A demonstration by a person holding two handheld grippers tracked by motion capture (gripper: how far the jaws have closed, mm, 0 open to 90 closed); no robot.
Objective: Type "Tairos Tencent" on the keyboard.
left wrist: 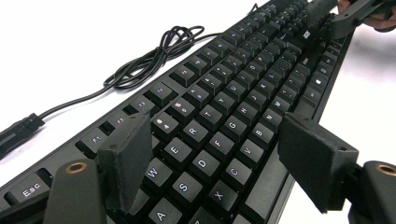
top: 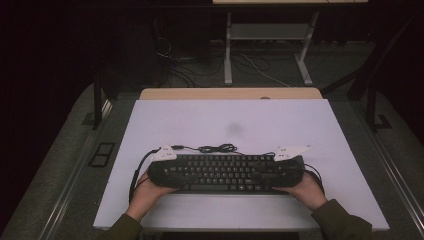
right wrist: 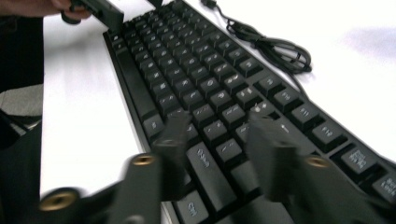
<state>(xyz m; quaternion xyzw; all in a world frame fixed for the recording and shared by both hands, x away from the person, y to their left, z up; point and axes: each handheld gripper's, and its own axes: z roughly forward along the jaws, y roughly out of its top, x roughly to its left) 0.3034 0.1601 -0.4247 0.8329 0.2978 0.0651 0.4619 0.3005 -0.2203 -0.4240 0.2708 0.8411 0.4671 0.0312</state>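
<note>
The keyboard (top: 225, 172) lay flat on the white bench (top: 250, 120), near the bench's near edge, its long side running across. Its cable (top: 217, 148) sat in a loose coil just behind the keyboard's far edge.

The left tool (left wrist: 219, 158) stood at the keyboard's left end. In the left gripper view its jaws were spread across the keyboard's depth, one over the function-key row and the other past the near edge by the bottom row; the pads looked clear of the keys and the case (a gap showed on the near side), so they straddled the keyboard without pinching it.

The right tool (right wrist: 217, 154) stood at the keyboard's right end, over the keys near the near-right corner. Its jaws were blurred in the right gripper view and stood partly apart above the key tops, with keys between them but nothing squeezed.

In the high view, a hand (top: 152, 192) cupped each tool at either end of the keyboard, the other hand (top: 307, 192) at the right end, forearms coming in from the near side of the keyboard.
</note>
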